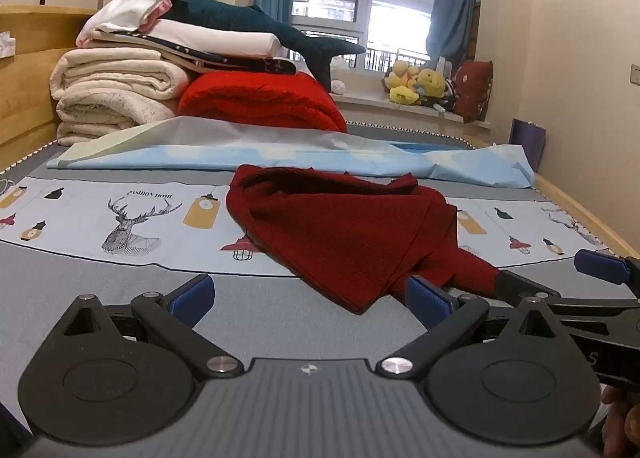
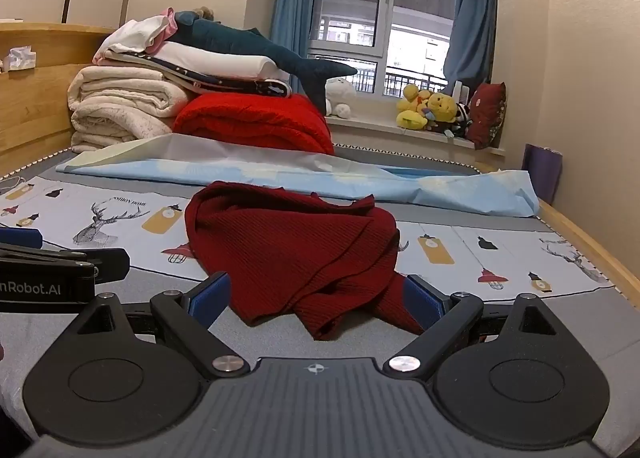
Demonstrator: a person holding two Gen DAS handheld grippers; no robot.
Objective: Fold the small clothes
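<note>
While both tools sit low over the near edge of the bed (image 1: 100, 290), a dark red knit garment (image 1: 340, 230) lies crumpled on the printed sheet (image 1: 132, 217) ahead of them — bunched and partly doubled over, with a loose tail trailing toward the cameras.

In the left wrist view, the left hand-held gripper (image 1: 310, 300) has its blue-padded fingers spread wide and holds nothing; the garment's near corner lies in the gap between them, closer to the right-side pad (image 1: 426, 304), and whether the cloth touches that pad cannot be told. The right hand-held gripper (image 1: 560, 278) shows at the right edge of this view, just beside the left one, with the garment's tail running up to its near finger.

In the right wrist view, the right hand-held gripper (image 2: 316, 300) also stands wide and grips nothing — the garment's crumpled lower folds (image 2: 320, 314) lie between its two pads. Part of the left tool shows at the left edge of this view.

Beyond the garment, a pale blue sheet (image 1: 280, 157) lies rumpled across the bed. Behind it, against the wooden headboard (image 1: 28, 69), cream blankets (image 1: 112, 93) are stacked beside a folded bright red blanket (image 1: 264, 101), with a dark plush shark (image 1: 256, 23) on top. Yellow plush toys (image 1: 420, 85) sit on the windowsill.
</note>
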